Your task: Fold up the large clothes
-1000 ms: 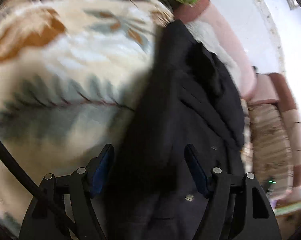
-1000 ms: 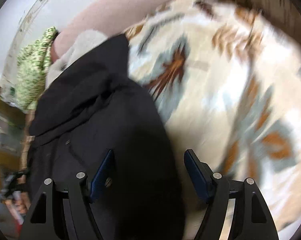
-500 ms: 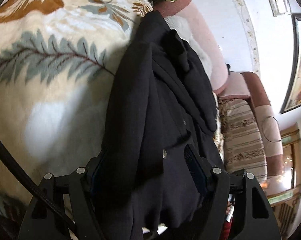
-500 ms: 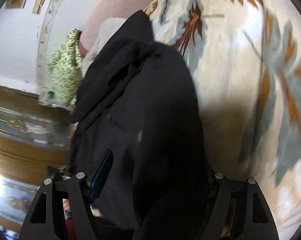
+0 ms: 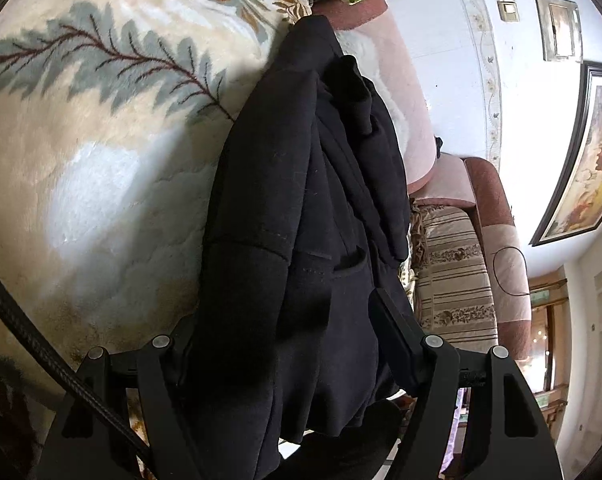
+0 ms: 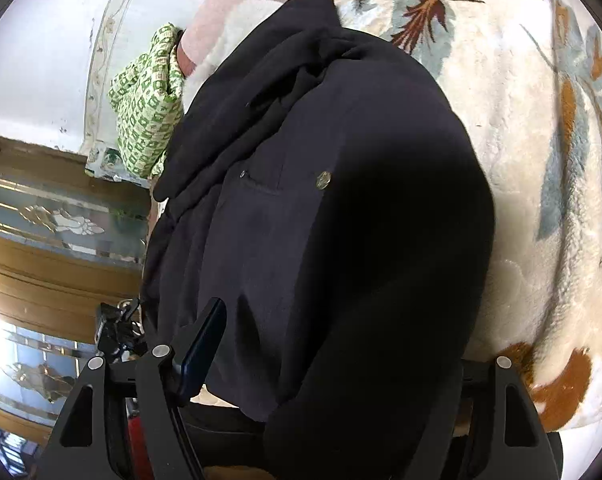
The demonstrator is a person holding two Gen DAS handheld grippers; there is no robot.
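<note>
the left gripper (image 5: 297,328) has its fingers spread wide, and the black coat (image 5: 301,216) bunches between them. only the right-hand finger (image 5: 393,332) shows clearly; the other is buried under dark cloth, so whether the pads actually pinch the fabric cannot be told. a braided black cable (image 5: 41,344) crosses the lower left corner of that view.

the right gripper (image 6: 325,344) is in much the same case: one blue-padded finger (image 6: 201,348) stands clear at the left, while the opposite finger is wholly hidden beneath a heavy fold of the coat (image 6: 321,208). the fingers stand apart, but a real grip on the cloth cannot be confirmed.

the coat lies lengthwise, folded on itself, along the edge of a bed covered by a cream fleece blanket (image 5: 101,160) printed with grey-blue and rust leaves (image 6: 541,140). its near end drapes over both grippers and is cut off by the frame bottoms. a small metal button (image 6: 324,179) and a pocket seam show on it in the right wrist view.

past the coat's far end sits a pink padded headboard (image 5: 397,92), with a green-and-white patterned cloth (image 6: 147,100) on top, partly cut off in the left wrist view. beside the bed stands a striped armchair (image 5: 453,272), and a framed painting (image 5: 585,168) hangs on the white wall, clipped by the fisheye rim. wooden panelling with glass (image 6: 53,216) fills the left of the right wrist view.
</note>
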